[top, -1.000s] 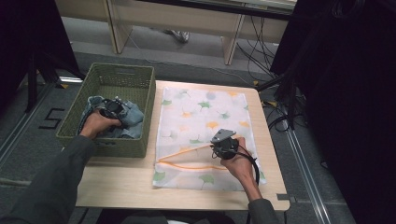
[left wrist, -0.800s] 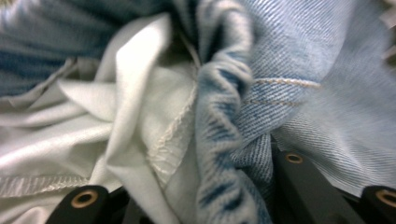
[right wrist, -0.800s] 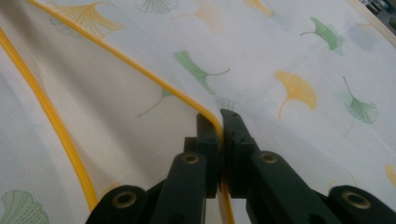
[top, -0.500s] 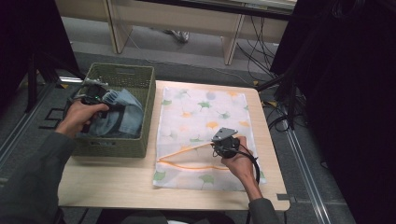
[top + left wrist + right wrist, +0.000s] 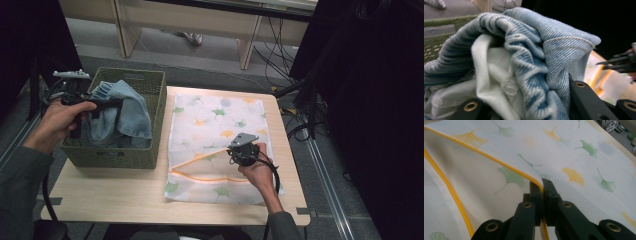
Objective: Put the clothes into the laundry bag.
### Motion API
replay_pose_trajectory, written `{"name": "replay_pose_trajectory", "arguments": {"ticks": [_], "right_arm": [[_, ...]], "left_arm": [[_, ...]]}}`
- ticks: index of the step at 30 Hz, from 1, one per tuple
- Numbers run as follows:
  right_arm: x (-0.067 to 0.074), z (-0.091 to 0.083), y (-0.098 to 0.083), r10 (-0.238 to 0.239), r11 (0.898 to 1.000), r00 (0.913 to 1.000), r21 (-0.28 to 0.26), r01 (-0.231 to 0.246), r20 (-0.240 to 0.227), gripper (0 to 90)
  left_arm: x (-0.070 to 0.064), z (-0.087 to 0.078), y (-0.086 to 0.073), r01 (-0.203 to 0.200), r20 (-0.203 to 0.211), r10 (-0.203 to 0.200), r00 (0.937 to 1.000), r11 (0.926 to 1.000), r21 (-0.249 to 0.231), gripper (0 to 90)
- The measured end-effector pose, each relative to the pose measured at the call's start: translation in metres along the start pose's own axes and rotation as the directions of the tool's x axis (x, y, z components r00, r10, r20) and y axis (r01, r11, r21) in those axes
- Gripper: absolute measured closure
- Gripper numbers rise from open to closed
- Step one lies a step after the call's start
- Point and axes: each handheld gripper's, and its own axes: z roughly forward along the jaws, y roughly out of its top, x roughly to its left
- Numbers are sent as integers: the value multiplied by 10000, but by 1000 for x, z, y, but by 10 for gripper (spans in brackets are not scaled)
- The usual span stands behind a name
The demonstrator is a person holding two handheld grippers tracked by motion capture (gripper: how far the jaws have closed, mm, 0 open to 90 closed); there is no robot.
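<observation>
Between the jaws of the left hand-held gripper [image 5: 529, 110], a bunched blue denim garment [image 5: 536, 62] with a pale lining is clamped, and the cloth is seen pressed right up against the camera in the left gripper view. From the high view, this left hand-held gripper [image 5: 102, 102] is held by the left hand [image 5: 60, 120] over the left rim of a green woven basket [image 5: 150, 150], and the denim [image 5: 127, 112] is draped from it down into the basket, so that most of the basket's inside is covered by the cloth. Whether anything else lies under the denim cannot be told. The basket is set on the left part of the wooden tabletop [image 5: 100, 195].

Just right of the basket, a flat white mesh bag [image 5: 220, 120] printed with green and orange leaves is spread on the tabletop. Its orange-trimmed opening [image 5: 200, 175] is lifted at the near end, where the right hand-held gripper [image 5: 235, 152] is gripped by the right hand [image 5: 257, 172]. In the right gripper view, the jaws of the right hand-held gripper [image 5: 542, 185] are closed tight on the orange trim [image 5: 499, 161] of the bag's upper layer [image 5: 574, 152], which is raised off the lower layer [image 5: 439, 202], so that a gap is opened to the gripper's left. Nothing can be made out inside the bag.
</observation>
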Motion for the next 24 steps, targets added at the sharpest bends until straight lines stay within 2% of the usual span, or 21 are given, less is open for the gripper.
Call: {"name": "replay_pose_trajectory", "arguments": {"ticks": [1, 3, 4, 5, 6, 9, 10, 11, 13, 14, 15, 16, 17, 18, 19, 20, 22, 23, 24], "right_arm": [[-1, -1, 2, 41, 10000, 10000, -35, -41, 11, 884], [-3, -3, 4, 122, 9999, 9999, -96, -121, 35, 884], [-3, -3, 4, 122, 9999, 9999, -96, -121, 35, 884], [-5, -5, 7, 46, 9999, 10000, -146, -47, -21, 884], [-5, -5, 7, 46, 9999, 10000, -146, -47, -21, 884], [-8, -7, 13, 52, 9997, 10000, -248, -53, -22, 884], [-7, -7, 15, 276, 9994, 9996, -220, -276, 15, 884], [-10, -7, 18, 160, 9994, 9999, -304, -159, 20, 884], [-11, -7, 19, 188, 9992, 9998, -344, -187, 22, 884], [-12, -8, 20, 342, 9990, 9994, -295, -342, 4, 884], [-13, -7, 22, 358, 9987, 9994, -370, -358, 3, 884], [-13, -7, 22, 358, 9987, 9994, -370, -358, 3, 884], [-15, -7, 22, 263, 9987, 9997, -433, -262, 22, 884], [-15, -6, 23, 385, 9985, 9993, -396, -385, -15, 884], [-14, -6, 23, 504, 9980, 9987, -376, -504, -15, 884], [-14, -5, 23, 441, 9983, 9990, -375, -442, -30, 884], [-14, -4, 23, 280, 9989, 9996, -376, -281, -31, 884], [-13, -4, 23, 404, 9987, 9992, -297, -405, -63, 884], [-13, -4, 24, 277, 9991, 9996, -306, -279, -62, 883]], "left_arm": [[-11, -7, 5, -226, 281, 227, 9993, 9997, -41, 705], [-21, -13, 9, -209, 490, 219, 9986, 9995, -220, 705], [-21, -13, 9, -209, 490, 219, 9986, 9995, -220, 705], [-29, -19, 13, -183, 751, 209, 9970, 9992, -350, 705], [-29, -19, 13, -183, 751, 209, 9970, 9992, -350, 705], [-43, -28, 19, -310, 1074, 362, 9936, 9983, -494, 705], [-47, -32, 21, -343, 1189, 404, 9921, 9980, -530, 705], [-56, -39, 25, -486, 1307, 565, 9898, 9969, -625, 705], [-61, -42, 27, -600, 1363, 688, 9883, 9959, -677, 705], [-66, -45, 30, -745, 1448, 838, 9859, 9948, -689, 705], [-75, -51, 34, -724, 1623, 850, 9831, 9940, -820, 705], [-75, -51, 34, -724, 1623, 850, 9831, 9940, -820, 705], [-81, -54, 36, -871, 1806, 1023, 9782, 9921, -903, 705], [-86, -57, 38, -877, 1846, 1053, 9771, 9910, -1011, 704], [-91, -59, 39, -928, 2023, 1133, 9727, 9898, -1079, 704], [-97, -60, 40, -1002, 2227, 1234, 9670, 9885, -1130, 704], [-108, -62, 42, -1073, 2407, 1348, 9612, 9865, -1241, 703], [-114, -63, 44, -1234, 2558, 1523, 9547, 9844, -1257, 703], [-120, -64, 45, -1280, 2675, 1578, 9505, 9838, -1254, 702]]}}
